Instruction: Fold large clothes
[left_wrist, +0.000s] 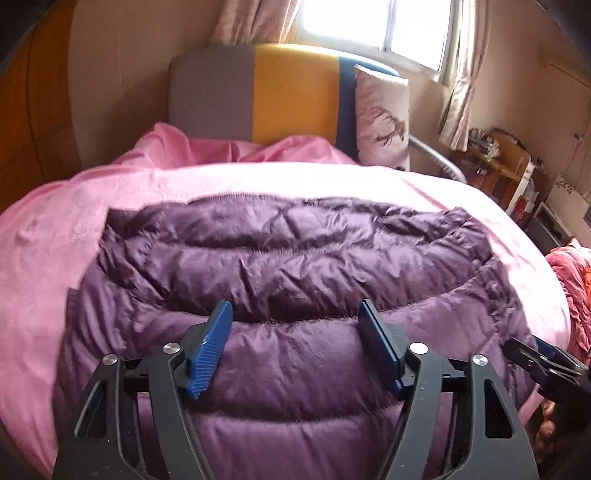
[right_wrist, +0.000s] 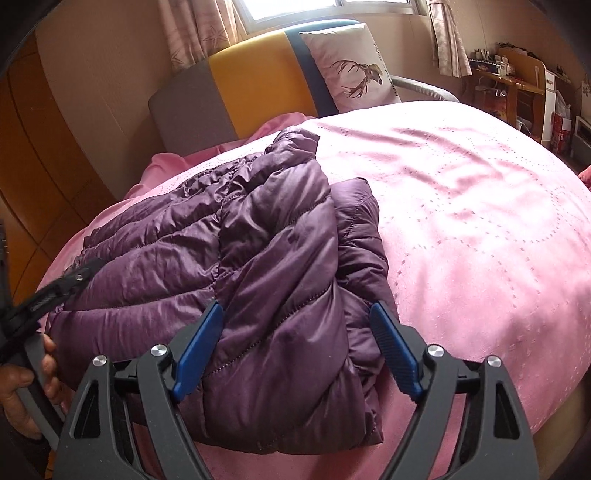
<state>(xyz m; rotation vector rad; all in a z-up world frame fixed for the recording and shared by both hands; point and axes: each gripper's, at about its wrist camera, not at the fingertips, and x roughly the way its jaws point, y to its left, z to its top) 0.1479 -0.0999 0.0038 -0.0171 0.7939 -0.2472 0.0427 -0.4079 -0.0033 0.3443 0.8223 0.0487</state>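
Note:
A purple quilted down jacket (left_wrist: 288, 266) lies folded on the pink bedspread (left_wrist: 55, 236). My left gripper (left_wrist: 295, 314) is open, its blue pads just above the jacket's near part, holding nothing. In the right wrist view the jacket (right_wrist: 258, 251) shows a sleeve folded over the body. My right gripper (right_wrist: 297, 314) is open over the jacket's near right edge, empty. The right gripper also shows at the right edge of the left wrist view (left_wrist: 543, 362). The left gripper's body and the hand holding it show at the left of the right wrist view (right_wrist: 44, 295).
A grey, yellow and blue headboard (left_wrist: 288, 92) stands at the far end with a deer-print pillow (right_wrist: 354, 62) against it. A wooden wardrobe (right_wrist: 33, 155) is on the left. A cluttered wooden shelf (right_wrist: 517, 81) stands at the right. Pink bedspread (right_wrist: 480, 221) extends to the right.

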